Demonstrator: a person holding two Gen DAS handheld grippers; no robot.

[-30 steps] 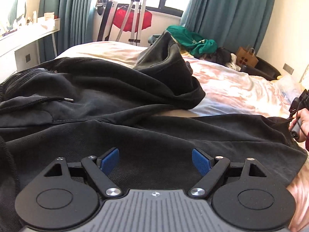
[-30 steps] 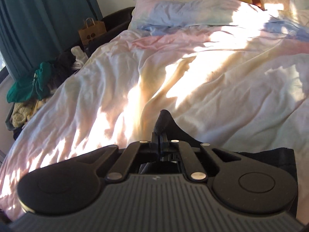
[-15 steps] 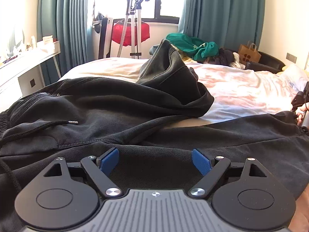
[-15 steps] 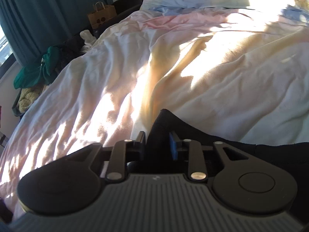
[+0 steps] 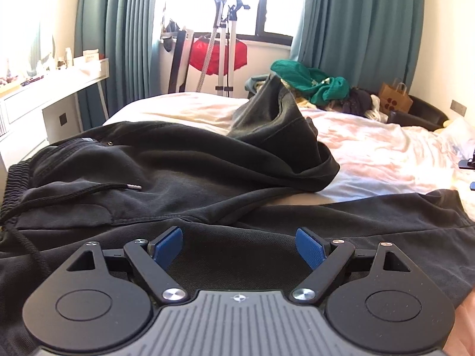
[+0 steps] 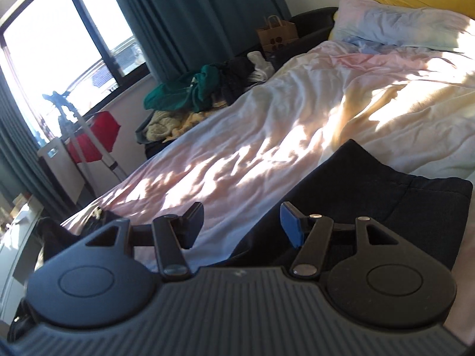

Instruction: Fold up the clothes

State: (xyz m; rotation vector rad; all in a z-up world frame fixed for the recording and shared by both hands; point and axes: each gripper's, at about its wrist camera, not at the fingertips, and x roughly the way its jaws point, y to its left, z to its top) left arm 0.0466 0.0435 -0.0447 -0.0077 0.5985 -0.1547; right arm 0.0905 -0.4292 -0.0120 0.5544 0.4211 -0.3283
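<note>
Black sweatpants lie spread across the bed near its foot. The left tool hovers over them, wide open and empty. The right view alone shows pillows; the right tool gapes empty over a trouser leg's edge. No readable writing.

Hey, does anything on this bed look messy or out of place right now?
Yes. The black trousers lie unfolded on the bed, one leg humped up and crumpled rather than flat. Behind the bed, a green garment tops a loose heap of clothes.
</note>
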